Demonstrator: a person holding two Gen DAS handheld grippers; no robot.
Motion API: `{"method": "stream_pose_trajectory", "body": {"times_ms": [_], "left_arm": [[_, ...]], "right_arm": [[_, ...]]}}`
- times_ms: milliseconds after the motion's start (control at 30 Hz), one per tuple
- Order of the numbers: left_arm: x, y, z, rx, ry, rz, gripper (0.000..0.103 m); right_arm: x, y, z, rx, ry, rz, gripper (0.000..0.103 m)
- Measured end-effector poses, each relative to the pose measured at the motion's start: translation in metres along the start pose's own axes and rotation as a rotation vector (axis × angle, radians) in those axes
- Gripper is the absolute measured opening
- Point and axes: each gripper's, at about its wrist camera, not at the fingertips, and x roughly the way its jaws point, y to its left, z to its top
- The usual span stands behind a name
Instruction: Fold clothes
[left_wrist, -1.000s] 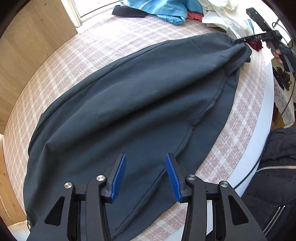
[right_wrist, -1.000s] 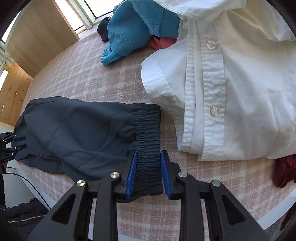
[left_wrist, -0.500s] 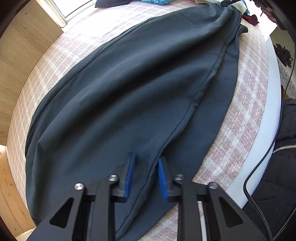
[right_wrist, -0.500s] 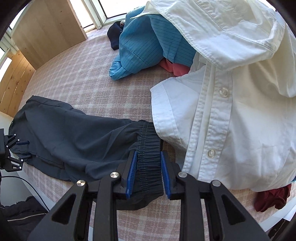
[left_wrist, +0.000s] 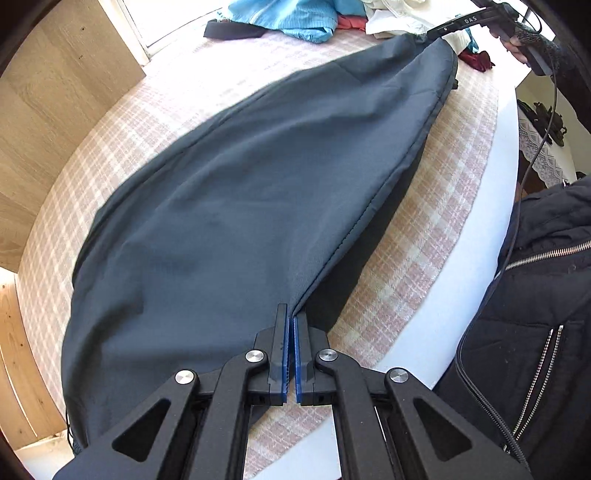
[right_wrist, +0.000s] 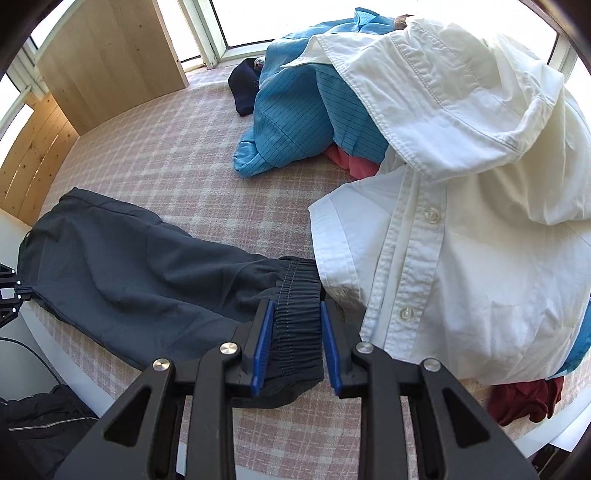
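left claw (left_wrist: 290, 325) pinches smooth dark trousers (left_wrist: 240, 206) seam | right claw (right_wrist: 297, 321) clamps ribbed waistband (right_wrist: 297, 295) | right view only: white shirt (right_wrist: 461, 240)

Both wrist views look down, sharing dark trousers (left_wrist: 240, 206).

Only readable text: white letters "DAS" printed on the black finger of the right gripper (left_wrist: 436, 31), seen far off at the top right of the left wrist view. Letters small, slightly tilted along the finger. Nothing legible on the dark trousers (left_wrist: 240, 206), white shirt (right_wrist: 461, 221), blue garment (right_wrist: 295, 122) or checked tablecloth (right_wrist: 166, 155). No labels, numbers or brand marks readable in the right wrist view.
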Motion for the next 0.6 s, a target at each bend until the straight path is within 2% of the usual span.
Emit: {"method": "stream_pose_trajectory", "body": {"times_ms": [67,200,233,267,300,400,533,600], "left_arm": [[0.014,-0.006,-0.006,-0.006,0.041,-0.014,0.002],[0.018,-0.006,0.005,-0.006,0.026,0.001,0.008],[0.014,-0.008,0.01,0.005,0.015,-0.008,0.021],[0.01,-0.01,0.014,0.017,0.005,-0.014,0.039],[0.006,-0.013,0.017,0.036,-0.004,-0.008,0.045],[-0.009,-0.011,0.024,0.041,-0.035,-0.03,0.044],[-0.013,0.008,0.039,-0.057,-0.092,-0.08,0.044],[-0.013,0.01,0.039,-0.081,-0.099,-0.11,0.044]], "right_arm": [[0.007,0.001,-0.011,0.002,0.028,0.008,0.025],[0.043,0.002,-0.033,-0.006,0.131,0.001,0.025],[0.048,0.002,-0.035,-0.006,0.142,-0.002,0.025],[0.049,0.002,-0.034,-0.002,0.14,0.001,0.026],[0.049,0.001,-0.033,0.002,0.139,0.005,0.026],[0.042,-0.001,-0.029,-0.006,0.149,0.017,0.026],[0.029,-0.008,-0.024,0.01,0.143,0.043,0.028],[0.024,-0.016,-0.021,0.049,0.116,0.064,0.035]]}}
